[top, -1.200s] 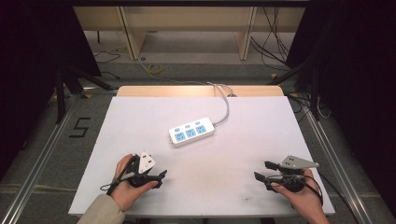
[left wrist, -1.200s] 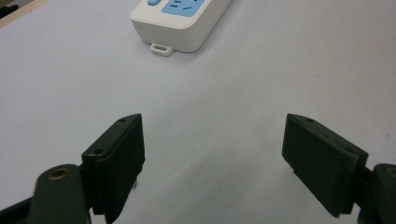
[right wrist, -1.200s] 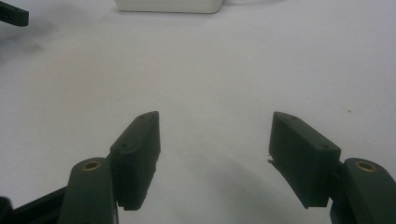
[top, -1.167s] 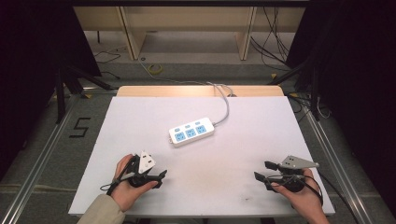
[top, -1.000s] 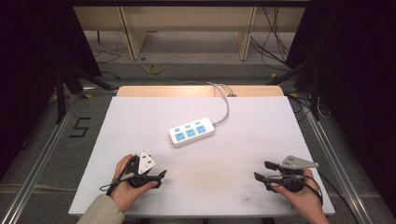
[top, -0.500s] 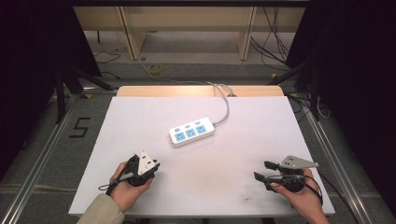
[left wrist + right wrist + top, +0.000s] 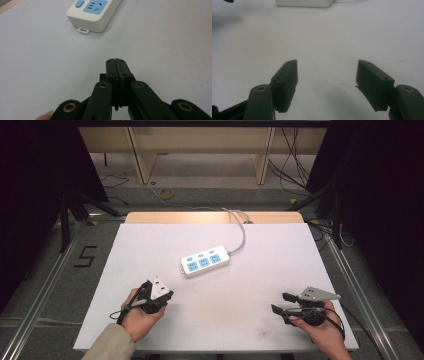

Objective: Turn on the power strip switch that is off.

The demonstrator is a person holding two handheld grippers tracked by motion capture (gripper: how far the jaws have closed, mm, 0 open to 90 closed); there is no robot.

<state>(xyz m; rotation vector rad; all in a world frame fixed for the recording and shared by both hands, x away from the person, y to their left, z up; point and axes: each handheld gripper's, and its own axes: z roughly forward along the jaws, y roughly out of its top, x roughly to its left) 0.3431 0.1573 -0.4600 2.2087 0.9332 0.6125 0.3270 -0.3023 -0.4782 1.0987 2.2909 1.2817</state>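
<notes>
Left claw (image 7: 116, 61) pinched shut on nothing, right claw (image 7: 327, 75) wide — both well short of the power strip (image 7: 205, 263), bare tabletop (image 7: 280, 260) between.

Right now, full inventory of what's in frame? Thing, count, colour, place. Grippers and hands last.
Power strip: 1, white with blue sockets, middle of the table, lying flat.
Strip cable: 1, grey, runs from the strip's far end over the table's back edge.
Table: 1, white top with a wooden strip at the far edge.
Floor marking "5": 1, black, on the floor left of the table.
Shelf frame: 1, light wood, behind the table.
Left gripper: 1, black, near left of the table, jaws shut on nothing, having just closed.
Right gripper: 1, black, near right, jaws open, nothing between them.
Hands: 2, one on each gripper.
</notes>
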